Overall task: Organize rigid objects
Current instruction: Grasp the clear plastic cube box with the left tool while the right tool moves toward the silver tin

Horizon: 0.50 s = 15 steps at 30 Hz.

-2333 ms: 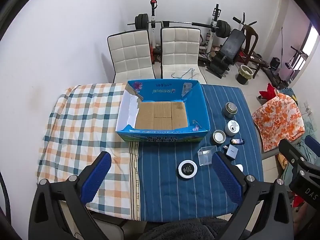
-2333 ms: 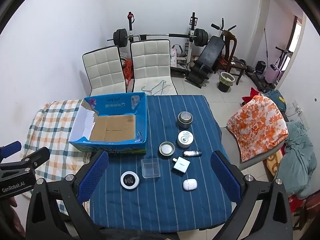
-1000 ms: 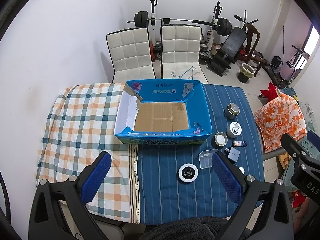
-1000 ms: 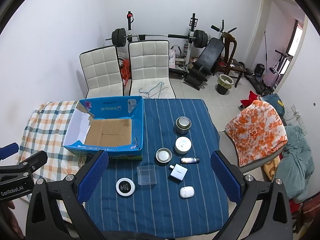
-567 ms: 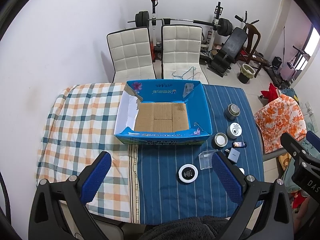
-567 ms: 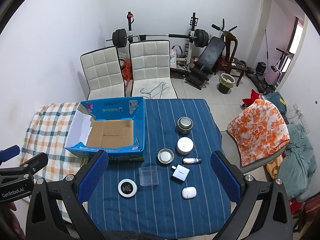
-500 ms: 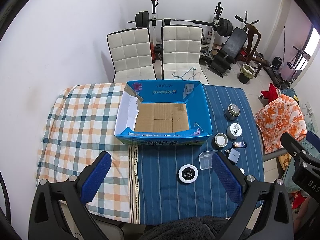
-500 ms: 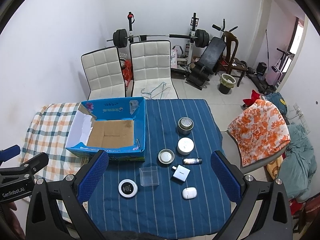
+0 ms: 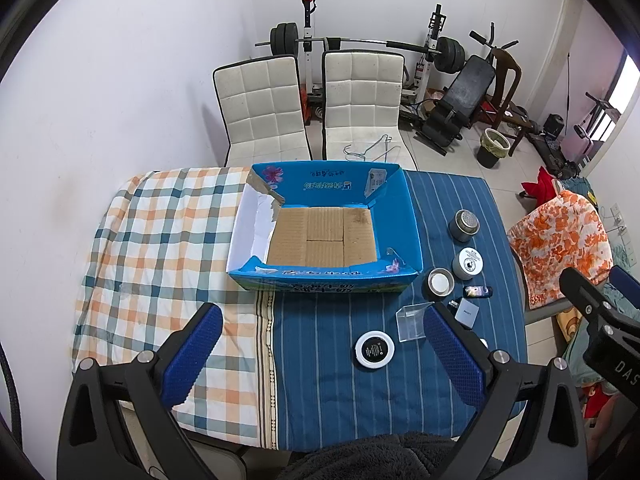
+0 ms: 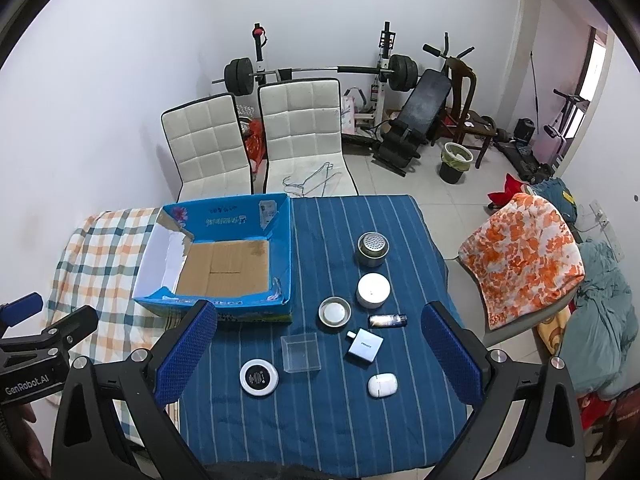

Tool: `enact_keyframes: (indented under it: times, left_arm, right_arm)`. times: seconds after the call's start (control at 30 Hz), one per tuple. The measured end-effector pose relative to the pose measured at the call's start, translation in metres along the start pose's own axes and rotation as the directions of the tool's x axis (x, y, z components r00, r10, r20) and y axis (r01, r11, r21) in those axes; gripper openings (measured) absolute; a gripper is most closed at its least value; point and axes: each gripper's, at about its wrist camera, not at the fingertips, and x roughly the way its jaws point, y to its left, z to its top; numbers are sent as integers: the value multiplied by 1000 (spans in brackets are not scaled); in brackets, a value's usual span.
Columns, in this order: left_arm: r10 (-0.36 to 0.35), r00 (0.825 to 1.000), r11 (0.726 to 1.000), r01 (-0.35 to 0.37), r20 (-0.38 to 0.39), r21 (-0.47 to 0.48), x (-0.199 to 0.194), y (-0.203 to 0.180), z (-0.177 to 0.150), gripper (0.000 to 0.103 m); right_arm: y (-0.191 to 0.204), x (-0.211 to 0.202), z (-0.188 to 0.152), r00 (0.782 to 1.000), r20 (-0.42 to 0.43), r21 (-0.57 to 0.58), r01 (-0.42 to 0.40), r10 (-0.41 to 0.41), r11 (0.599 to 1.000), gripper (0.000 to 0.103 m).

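Claws, left [image 9: 320,348] and right [image 10: 318,350], gape wide, empty, high above clear box [image 10: 301,351].

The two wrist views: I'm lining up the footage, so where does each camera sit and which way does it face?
Left wrist view: rides the left hand-held gripper, above the table's near edge, looking down at the blue box; its own open blue fingers show, and the right hand-held gripper at right.
Right wrist view: rides the right hand-held gripper, further right, over the small items; its own open fingers show, and the left hand-held gripper at left.
Shared: the blue box, black-and-white disc, clear box, both white chairs.
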Motion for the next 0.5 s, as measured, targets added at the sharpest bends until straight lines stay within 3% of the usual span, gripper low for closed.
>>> enact_keyframes:
  times: [0.17,0.27,0.43,0.5]
  left_arm:
    - [-10,1000,1000,10,-1,3,7,-2,9,103]
    - [-39,999,999,39,-29,-17,29,-2,14,103]
    - [-59,992,998,57,-107,-22,97,-13,12,103]
    - [-60,985,998,59,-165,-11,132,-20,3,103]
  right_arm:
    - [-11,16,4,999,-43,35,-24,26,999,103]
    - [-25,51,2,987,-131,91,-81,93,993,103]
    - [-57,135,-23,949,-294,181,-59,111,982,103]
    - [-61,171,-38,924,-363,193,-51,120,980,103]
